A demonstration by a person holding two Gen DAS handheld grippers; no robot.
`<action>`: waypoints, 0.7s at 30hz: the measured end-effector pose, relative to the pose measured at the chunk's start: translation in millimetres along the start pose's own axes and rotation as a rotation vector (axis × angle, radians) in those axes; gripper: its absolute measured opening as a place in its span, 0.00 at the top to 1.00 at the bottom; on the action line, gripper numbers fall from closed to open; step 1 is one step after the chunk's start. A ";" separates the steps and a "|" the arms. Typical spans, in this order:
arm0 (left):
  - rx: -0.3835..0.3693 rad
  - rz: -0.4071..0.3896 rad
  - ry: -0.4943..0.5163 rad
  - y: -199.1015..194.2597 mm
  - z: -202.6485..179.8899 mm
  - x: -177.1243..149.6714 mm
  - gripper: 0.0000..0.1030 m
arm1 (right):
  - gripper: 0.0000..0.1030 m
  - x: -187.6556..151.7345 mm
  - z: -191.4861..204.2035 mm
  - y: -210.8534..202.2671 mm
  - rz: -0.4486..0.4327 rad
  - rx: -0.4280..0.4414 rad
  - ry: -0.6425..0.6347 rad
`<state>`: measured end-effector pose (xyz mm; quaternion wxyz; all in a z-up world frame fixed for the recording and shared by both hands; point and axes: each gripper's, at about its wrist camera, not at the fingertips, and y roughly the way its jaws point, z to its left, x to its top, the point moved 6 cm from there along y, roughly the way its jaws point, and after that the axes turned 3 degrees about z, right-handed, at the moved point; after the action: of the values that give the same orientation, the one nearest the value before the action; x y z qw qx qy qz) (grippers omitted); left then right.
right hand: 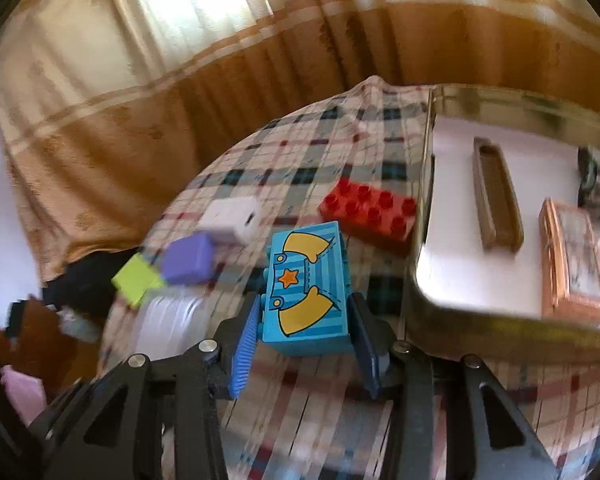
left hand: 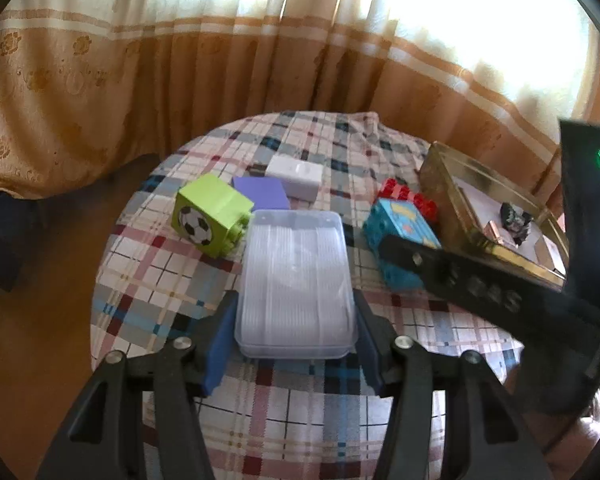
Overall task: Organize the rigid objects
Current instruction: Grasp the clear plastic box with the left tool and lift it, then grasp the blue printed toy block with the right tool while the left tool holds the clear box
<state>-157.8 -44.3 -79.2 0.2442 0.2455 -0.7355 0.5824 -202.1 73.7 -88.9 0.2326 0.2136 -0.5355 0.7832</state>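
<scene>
Left tool [left hand: 296,320] clamping clear box [left hand: 296,280], right tool [right hand: 306,332] apparently gripping blue block [right hand: 306,284]

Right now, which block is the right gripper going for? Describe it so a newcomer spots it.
On the plaid table, left of the gold tray, the blue block lies between the right gripper's fingers. The red brick sits behind it. Only this block shows yellow sleeves and an orange star.

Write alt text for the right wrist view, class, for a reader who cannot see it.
The right gripper has its jaws on either side of a blue toy block on a plaid tablecloth. A red brick lies beyond it, beside a gold tray.
</scene>
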 end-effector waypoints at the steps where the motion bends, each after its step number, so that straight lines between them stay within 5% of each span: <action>1: -0.004 -0.011 0.005 -2.1 -0.9 0.1 0.48 | 0.55 -3.1 -0.9 -3.7 0.001 0.014 0.004; 16: 0.077 -0.093 0.053 -16.4 -6.7 1.5 0.48 | 0.55 -45.6 -12.3 -71.5 -0.115 0.096 -0.008; 21: 0.046 -0.096 0.058 -21.2 -16.8 -1.9 0.48 | 0.55 -50.1 -14.3 -81.6 -0.139 0.086 -0.015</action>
<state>-141.4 -32.0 -61.3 0.2873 0.2693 -0.7018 0.5936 -114.7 106.3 -62.6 0.2729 0.2656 -0.4870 0.7860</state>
